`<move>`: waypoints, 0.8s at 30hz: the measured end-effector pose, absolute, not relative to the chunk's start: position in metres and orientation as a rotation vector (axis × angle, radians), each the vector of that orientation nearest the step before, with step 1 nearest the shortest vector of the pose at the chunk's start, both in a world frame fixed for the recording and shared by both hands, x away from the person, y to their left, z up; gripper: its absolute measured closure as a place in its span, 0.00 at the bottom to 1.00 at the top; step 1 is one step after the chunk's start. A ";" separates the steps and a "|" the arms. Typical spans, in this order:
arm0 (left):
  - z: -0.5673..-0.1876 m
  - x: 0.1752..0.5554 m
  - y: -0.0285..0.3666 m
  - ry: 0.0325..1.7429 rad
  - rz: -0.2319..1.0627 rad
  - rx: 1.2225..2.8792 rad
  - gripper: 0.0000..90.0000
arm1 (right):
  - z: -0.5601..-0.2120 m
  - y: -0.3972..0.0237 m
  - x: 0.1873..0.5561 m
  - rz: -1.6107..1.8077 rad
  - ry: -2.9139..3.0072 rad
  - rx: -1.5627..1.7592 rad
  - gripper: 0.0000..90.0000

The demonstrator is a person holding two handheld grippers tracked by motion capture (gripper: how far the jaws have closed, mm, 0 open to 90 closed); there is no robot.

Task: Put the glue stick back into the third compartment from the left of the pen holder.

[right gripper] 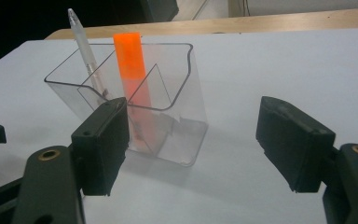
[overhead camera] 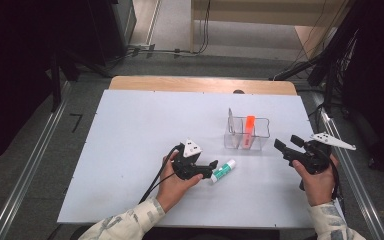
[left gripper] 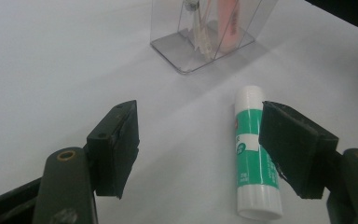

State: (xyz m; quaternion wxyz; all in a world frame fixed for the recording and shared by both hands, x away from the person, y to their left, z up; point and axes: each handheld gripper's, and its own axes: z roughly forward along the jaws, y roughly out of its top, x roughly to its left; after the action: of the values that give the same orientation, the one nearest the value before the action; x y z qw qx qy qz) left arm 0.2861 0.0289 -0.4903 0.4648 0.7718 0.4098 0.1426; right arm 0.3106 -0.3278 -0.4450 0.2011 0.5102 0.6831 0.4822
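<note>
A glue stick [overhead camera: 223,170] with a green label and white cap lies flat on the white table [overhead camera: 130,150]. My left gripper [overhead camera: 211,169] is right at its near end, jaws wide apart. In the left gripper view the glue stick [left gripper: 254,154] lies just inside the right-hand jaw, which covers part of it; the pads do not press on it, so my left gripper [left gripper: 198,109] is open. My right gripper [overhead camera: 287,142] hovers open to the right of a clear plastic organizer [overhead camera: 262,132]. The organizer holds an orange highlighter [right gripper: 131,65] and a clear pen [right gripper: 81,42], both standing.
The table's wooden far edge [overhead camera: 200,84] runs behind the organizer [right gripper: 186,93]. Metal rails [overhead camera: 27,170] flank the table on both sides. Cables and dark equipment stand on the floor beyond.
</note>
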 end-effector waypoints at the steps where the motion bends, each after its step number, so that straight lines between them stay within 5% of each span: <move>1: -0.490 0.286 0.028 1.007 0.347 1.894 0.33 | -0.445 -0.328 0.311 1.345 1.909 1.424 0.27; 24: -0.495 0.284 0.009 0.974 0.329 1.928 0.33 | -0.448 -0.327 0.313 1.330 1.924 1.436 0.27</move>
State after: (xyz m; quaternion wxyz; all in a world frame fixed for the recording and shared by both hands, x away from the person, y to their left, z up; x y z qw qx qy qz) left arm 0.2842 0.0086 -0.4945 0.4602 0.7834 0.3957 0.1337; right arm 0.3130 -0.3269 -0.4481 0.1972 0.5130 0.6872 0.4751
